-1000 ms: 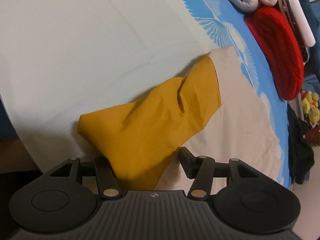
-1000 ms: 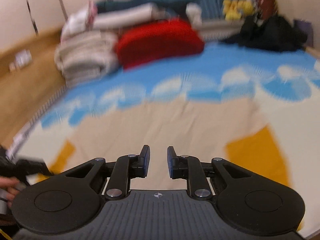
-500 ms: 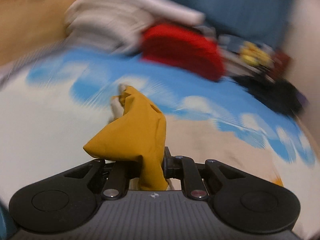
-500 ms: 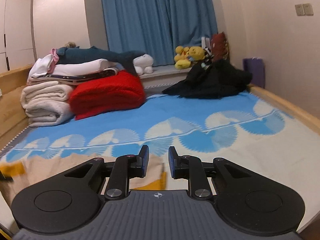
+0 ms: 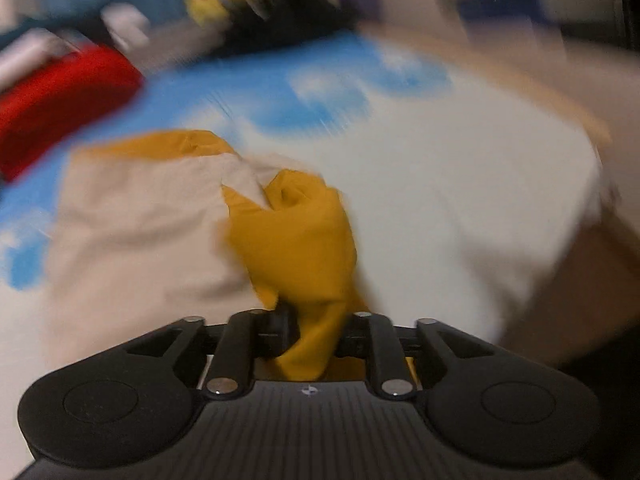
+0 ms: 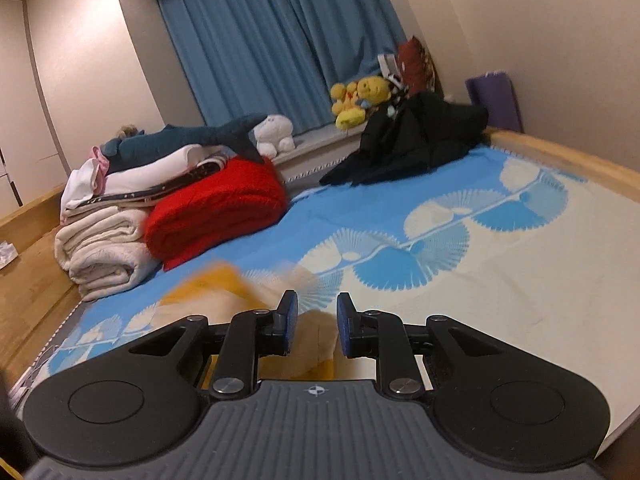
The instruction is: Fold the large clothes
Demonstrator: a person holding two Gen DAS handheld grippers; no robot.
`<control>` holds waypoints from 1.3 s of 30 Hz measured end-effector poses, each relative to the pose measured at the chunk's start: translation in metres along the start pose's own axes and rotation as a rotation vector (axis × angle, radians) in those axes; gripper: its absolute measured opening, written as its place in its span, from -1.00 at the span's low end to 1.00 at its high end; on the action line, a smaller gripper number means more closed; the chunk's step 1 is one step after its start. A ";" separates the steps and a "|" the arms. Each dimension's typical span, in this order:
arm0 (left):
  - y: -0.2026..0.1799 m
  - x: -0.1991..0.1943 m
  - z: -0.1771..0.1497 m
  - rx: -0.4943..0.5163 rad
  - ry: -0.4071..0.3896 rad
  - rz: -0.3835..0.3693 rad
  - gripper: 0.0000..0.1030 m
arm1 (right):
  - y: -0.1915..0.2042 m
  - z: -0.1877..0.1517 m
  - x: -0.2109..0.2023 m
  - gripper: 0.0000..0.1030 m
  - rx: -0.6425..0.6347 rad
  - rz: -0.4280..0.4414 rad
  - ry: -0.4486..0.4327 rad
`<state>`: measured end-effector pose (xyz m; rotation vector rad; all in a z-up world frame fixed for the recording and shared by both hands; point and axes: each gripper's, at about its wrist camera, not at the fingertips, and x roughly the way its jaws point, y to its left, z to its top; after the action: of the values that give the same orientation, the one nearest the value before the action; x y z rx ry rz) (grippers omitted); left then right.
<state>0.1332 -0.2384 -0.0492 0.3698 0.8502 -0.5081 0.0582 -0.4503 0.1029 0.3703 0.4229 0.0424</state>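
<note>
The garment (image 5: 132, 216) is beige with mustard-yellow sleeves and lies on the blue-and-white bedspread (image 5: 420, 168). My left gripper (image 5: 314, 332) is shut on a bunched yellow sleeve (image 5: 296, 236) and holds it up above the bed; this view is blurred by motion. In the right wrist view the garment (image 6: 216, 284) shows blurred just ahead of my right gripper (image 6: 316, 320). The right gripper has a gap between its blue pads and holds nothing.
At the far end of the bed lie a red folded blanket (image 6: 216, 216), a stack of white towels (image 6: 100, 252), a black garment (image 6: 408, 140) and yellow plush toys (image 6: 360, 96). A wooden bed rail (image 6: 560, 156) runs along the right. Blue curtains (image 6: 280, 40) hang behind.
My left gripper has closed on the yellow sleeve and swung it across the bed towards the right. The right gripper has tilted up from the garment and stays open.
</note>
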 end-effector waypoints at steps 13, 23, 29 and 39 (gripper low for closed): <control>0.124 -0.094 0.012 -0.100 -0.139 -0.277 0.44 | -0.005 -0.013 0.033 -0.32 0.144 0.045 0.133; 0.201 -0.055 -0.003 -0.238 -0.089 0.123 0.34 | 0.050 -0.054 0.082 -0.19 -0.019 0.093 0.450; 0.230 -0.046 -0.004 -0.343 -0.014 0.115 0.35 | 0.076 -0.076 0.087 -0.20 -0.162 0.119 0.577; 0.235 -0.056 -0.017 -0.409 -0.020 0.108 0.35 | 0.083 -0.076 0.051 -0.99 -0.321 0.144 0.513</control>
<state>0.2236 -0.0212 0.0100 0.0348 0.8862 -0.2281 0.0764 -0.3408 0.0491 0.0657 0.8827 0.3469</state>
